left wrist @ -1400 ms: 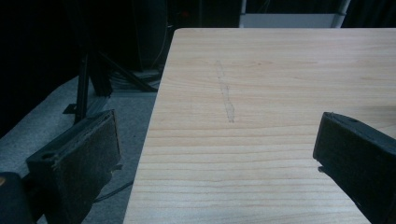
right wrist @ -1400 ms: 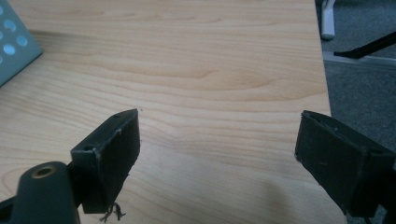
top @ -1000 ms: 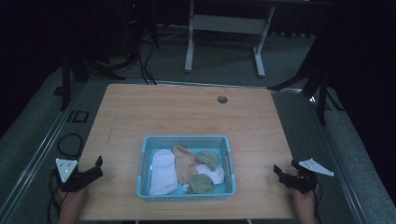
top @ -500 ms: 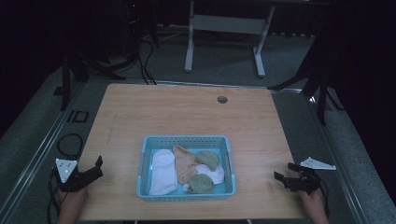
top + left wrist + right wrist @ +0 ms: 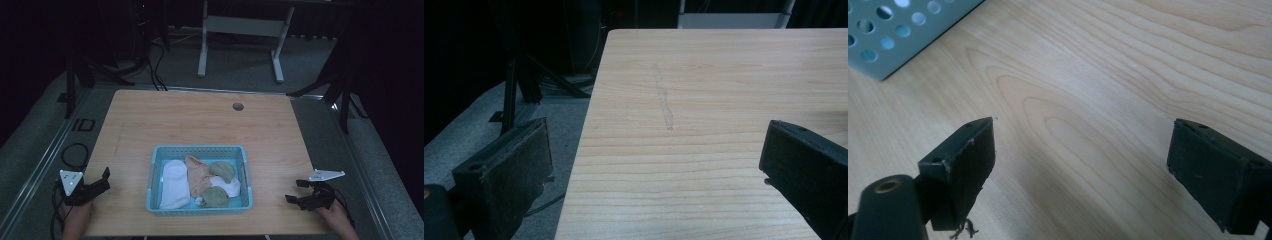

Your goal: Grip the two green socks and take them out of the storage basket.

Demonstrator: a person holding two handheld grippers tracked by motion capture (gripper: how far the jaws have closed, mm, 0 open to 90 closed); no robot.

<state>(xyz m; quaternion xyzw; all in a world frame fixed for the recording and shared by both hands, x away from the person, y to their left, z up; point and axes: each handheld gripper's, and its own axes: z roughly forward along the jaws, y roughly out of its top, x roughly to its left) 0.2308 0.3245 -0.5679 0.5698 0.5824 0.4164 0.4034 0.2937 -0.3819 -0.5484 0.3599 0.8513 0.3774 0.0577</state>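
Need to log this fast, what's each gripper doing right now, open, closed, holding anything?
Left gripper: open, holding nothing, over the table's left edge.
Right gripper: open, holding nothing, right of the basket.

White desk frame (image 5: 240,30) beyond the table; cables (image 5: 155,55) (dark) on floor.

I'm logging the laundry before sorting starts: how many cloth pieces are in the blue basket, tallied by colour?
White pieces: 2, a large one at the left and a smaller one partly covered
Peach pieces: 1
Olive-green pieces: 2
Total: 5 visible in the basket; any piece buried underneath cannot be seen.
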